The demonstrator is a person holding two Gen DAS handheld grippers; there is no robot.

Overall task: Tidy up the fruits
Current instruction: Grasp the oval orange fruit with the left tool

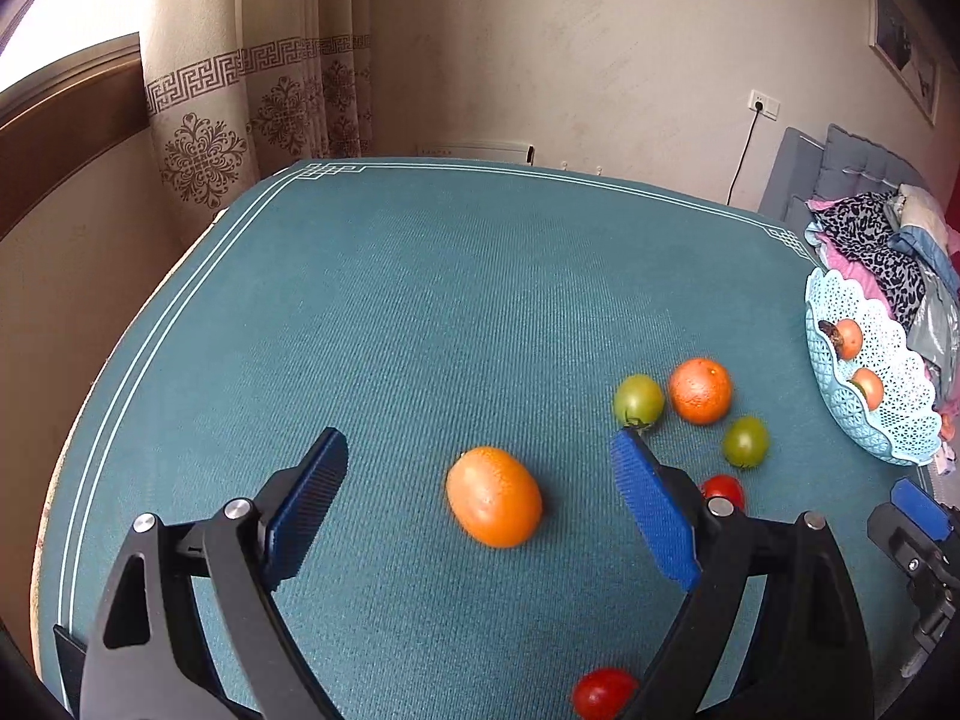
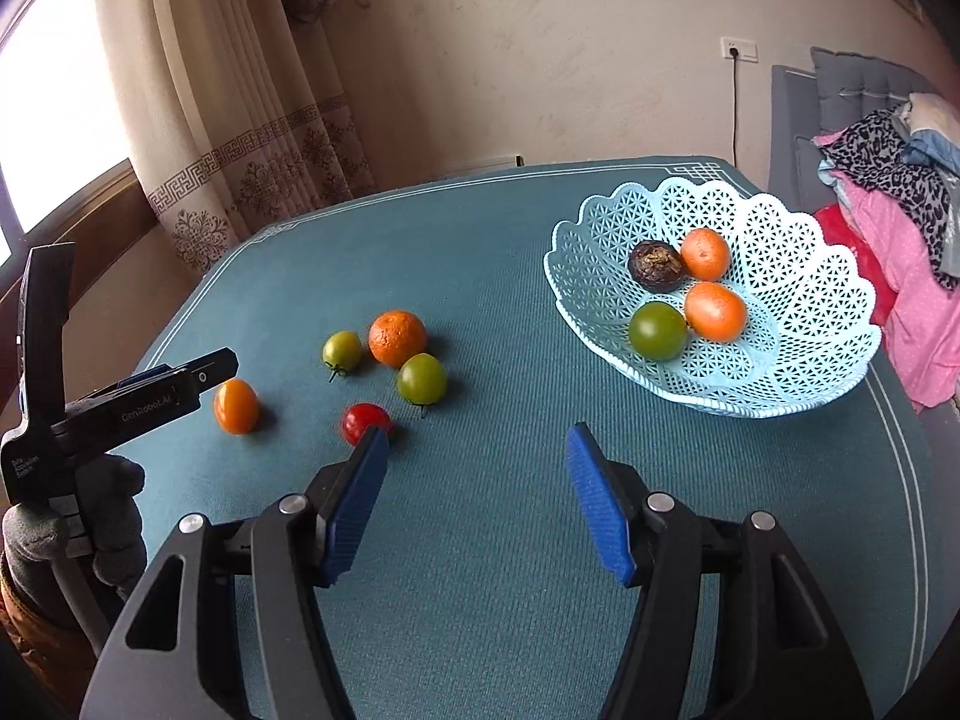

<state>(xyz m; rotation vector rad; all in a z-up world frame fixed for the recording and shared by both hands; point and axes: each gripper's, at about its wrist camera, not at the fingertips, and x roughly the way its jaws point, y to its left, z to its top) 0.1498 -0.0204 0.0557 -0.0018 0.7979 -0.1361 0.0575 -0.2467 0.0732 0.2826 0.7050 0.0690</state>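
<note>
Second red tomato [image 1: 602, 692] by left tongs [image 1: 480, 501], right view lacking it.

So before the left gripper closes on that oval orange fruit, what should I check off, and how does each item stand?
1. Left gripper open: ok, jaws wide apart.
2. Oval orange fruit between the pads: ok, roughly centred, touching neither.
3. Neighbours clear of the closing path: cannot tell; a green tomato and red tomato sit just beyond the right pad.
4. Right gripper out of the way: ok, open, empty, apart from the fruit.
5. Room in the blue basket: ok, four fruits, space left.
6. Gripper low enough to grasp: cannot tell.
</note>
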